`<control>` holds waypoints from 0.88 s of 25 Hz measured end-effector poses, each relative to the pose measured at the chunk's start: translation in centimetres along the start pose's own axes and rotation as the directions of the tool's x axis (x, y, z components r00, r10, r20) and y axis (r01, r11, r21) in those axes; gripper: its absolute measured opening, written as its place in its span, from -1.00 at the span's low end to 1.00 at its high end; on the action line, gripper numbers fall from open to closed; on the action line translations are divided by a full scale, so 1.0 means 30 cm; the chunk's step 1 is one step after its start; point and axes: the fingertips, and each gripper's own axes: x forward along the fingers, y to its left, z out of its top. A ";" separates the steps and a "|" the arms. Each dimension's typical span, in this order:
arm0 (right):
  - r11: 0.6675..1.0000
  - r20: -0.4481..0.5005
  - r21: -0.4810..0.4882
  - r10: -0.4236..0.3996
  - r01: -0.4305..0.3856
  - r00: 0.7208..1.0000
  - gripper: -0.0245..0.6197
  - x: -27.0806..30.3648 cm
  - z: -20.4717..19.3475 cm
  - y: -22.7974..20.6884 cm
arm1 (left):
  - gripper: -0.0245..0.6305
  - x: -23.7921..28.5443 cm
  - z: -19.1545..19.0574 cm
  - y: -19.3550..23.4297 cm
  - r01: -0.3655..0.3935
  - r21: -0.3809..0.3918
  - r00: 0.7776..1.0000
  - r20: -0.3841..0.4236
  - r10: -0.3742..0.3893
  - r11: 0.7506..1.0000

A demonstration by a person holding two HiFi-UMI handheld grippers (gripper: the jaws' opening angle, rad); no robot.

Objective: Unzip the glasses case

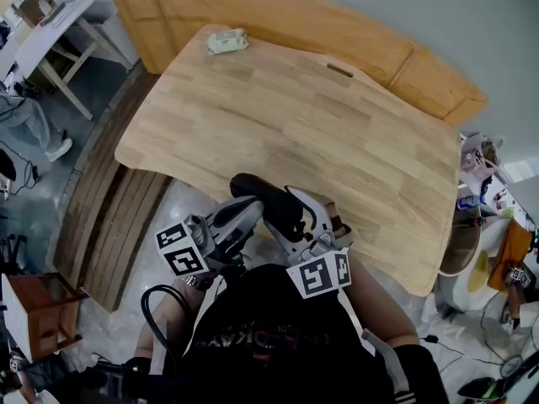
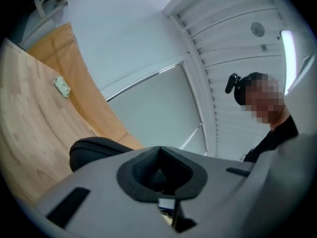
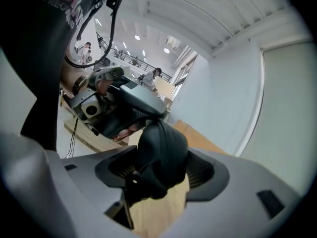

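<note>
Close against your chest, your right gripper (image 1: 295, 219) has its jaws spread wide around the black glasses case (image 3: 161, 152) and grips its lower body. The case stands upright between the pads and fills most of the gap. Your left gripper (image 1: 246, 213) is clenched tight, with its tips meeting the case's upper end from the other side; whether they pinch a zip pull cannot be made out. In the left gripper view, the case's rounded body shows just left of the closed jaws. The case is held over the near edge of the wooden table (image 1: 337, 133). A small pale packet (image 1: 227, 41) lies near the table's far edge, and a second wooden board (image 1: 278, 15) lies past it.
</note>
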 end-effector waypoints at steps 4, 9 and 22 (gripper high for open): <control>1.000 0.078 -0.008 -0.001 0.001 0.997 0.07 -0.031 0.032 0.000 | -0.89 -0.011 0.022 -0.014 0.028 -0.009 0.999 0.017 -0.028 1.000; 0.998 0.140 0.055 0.013 -0.021 0.990 0.15 -0.055 0.034 -0.005 | -0.89 -0.025 0.053 -0.023 0.062 -0.045 0.997 0.052 -0.060 0.997; 0.996 0.205 0.080 0.029 -0.046 0.978 0.19 -0.085 0.086 0.021 | -0.89 -0.042 0.099 -0.091 0.231 -0.183 0.965 0.170 -0.201 0.956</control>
